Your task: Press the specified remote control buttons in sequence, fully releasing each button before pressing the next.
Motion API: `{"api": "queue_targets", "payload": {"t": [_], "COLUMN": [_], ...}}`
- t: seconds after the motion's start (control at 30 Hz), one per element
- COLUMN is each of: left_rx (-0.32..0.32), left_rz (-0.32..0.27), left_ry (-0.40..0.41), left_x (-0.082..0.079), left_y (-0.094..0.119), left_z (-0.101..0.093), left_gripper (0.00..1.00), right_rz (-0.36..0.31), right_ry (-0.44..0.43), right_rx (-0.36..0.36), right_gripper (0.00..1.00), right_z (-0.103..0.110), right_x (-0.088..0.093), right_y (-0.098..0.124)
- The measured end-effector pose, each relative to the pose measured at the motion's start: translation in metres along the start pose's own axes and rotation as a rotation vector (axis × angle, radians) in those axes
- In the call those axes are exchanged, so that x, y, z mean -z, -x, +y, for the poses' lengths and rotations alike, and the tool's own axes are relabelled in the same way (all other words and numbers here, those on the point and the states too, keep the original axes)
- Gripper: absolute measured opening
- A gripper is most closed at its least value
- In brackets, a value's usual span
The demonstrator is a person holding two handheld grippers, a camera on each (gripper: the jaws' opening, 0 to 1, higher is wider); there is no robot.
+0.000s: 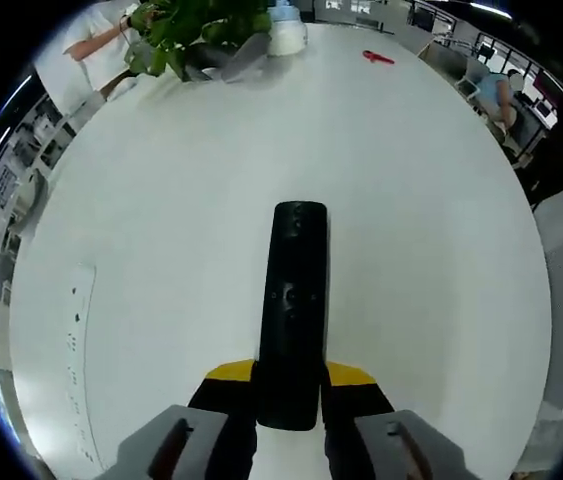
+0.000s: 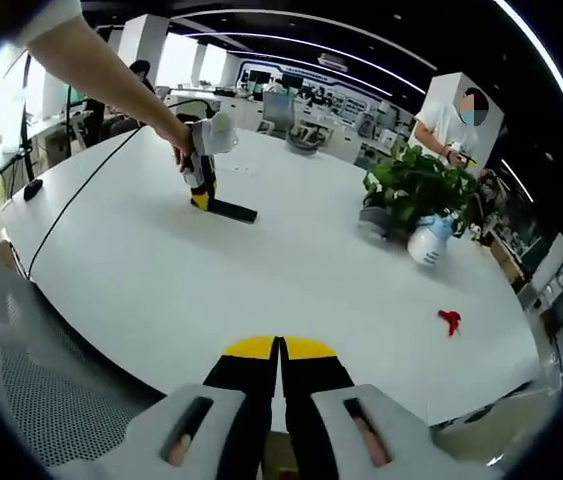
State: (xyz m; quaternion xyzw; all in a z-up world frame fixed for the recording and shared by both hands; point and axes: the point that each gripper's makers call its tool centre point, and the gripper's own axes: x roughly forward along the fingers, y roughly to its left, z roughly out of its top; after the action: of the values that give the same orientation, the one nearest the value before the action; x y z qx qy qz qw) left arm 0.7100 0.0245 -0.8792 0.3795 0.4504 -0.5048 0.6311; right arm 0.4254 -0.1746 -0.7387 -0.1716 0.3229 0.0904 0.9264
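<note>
A long, slim black remote control (image 1: 292,310), smooth and matte with rounded ends, lies lengthwise on a large, round, glossy white desk (image 1: 401,250). In the left gripper view the left gripper (image 1: 290,392) has its black, yellow-tipped jaws clamped on the near end of the remote, one jaw on each long side. Small round buttons show faintly on the remote's top face; their markings are too small to read.

Near the desk's far edge stand a leafy green potted plant (image 1: 196,25) and a white, rounded bottle-like object (image 1: 286,30) just beside it. A small red object (image 1: 378,57) lies well apart from them, also by the far edge. A flat white strip (image 1: 75,340) lies near the desk's left edge.

In the right gripper view the right gripper (image 2: 279,362) hangs over the desk's near edge with its jaws pressed together, holding nothing. Across the desk, a person's hand (image 2: 179,150) holds the left gripper upright with the remote sticking out flat along the surface. A thin black cable (image 2: 86,190) trails over the desk.
</note>
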Motion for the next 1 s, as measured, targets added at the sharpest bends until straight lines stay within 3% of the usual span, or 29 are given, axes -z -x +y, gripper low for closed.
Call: {"api": "queue_targets", "payload": {"t": [1.0], "left_rx": [-0.040], "left_rz": [0.071], "left_ry": [0.041], "left_x": [0.000], "left_y": [0.003], "left_z": [-0.015], "left_gripper": [0.23], "right_rz": [-0.026], "right_ry": [0.002], "right_rx": [-0.015], "right_gripper": [0.00], "right_z": [0.001], "right_x": [-0.004], "right_y": [0.000]}}
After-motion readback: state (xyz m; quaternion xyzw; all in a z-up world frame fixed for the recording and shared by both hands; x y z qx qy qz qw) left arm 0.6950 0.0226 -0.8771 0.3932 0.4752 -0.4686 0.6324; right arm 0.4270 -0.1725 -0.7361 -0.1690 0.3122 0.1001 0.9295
